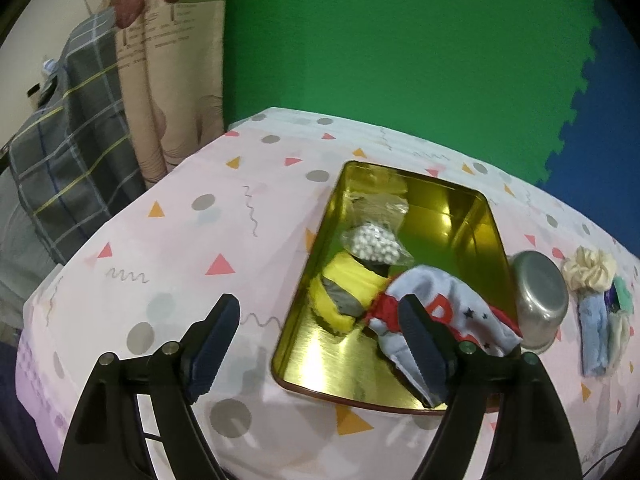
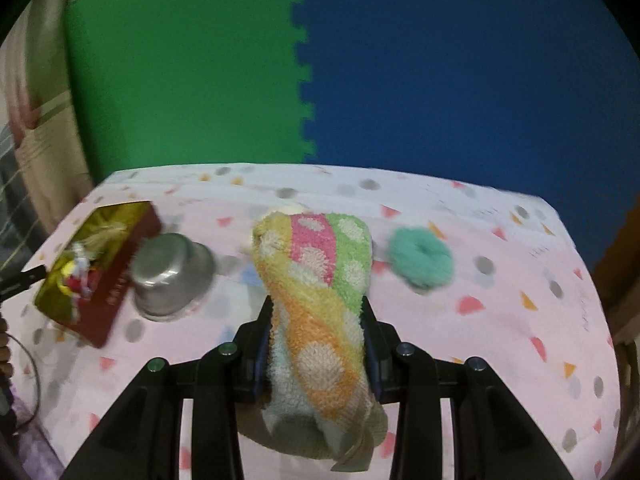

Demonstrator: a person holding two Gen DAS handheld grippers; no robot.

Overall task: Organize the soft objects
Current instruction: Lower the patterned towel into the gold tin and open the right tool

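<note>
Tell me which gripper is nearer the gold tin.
Left. The left gripper hovers open right over the gold tin's near end. The right gripper, clamped on a fuzzy sock, is off to the tin's right, beyond the steel bowl.

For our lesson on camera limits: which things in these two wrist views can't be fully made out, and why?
- Left wrist view: near corner of the gold tin hidden by a finger of the left hand-held gripper.
- Right wrist view: tin contents small and blurred.
- Right wrist view: table behind the fuzzy sock hidden by it.
</note>
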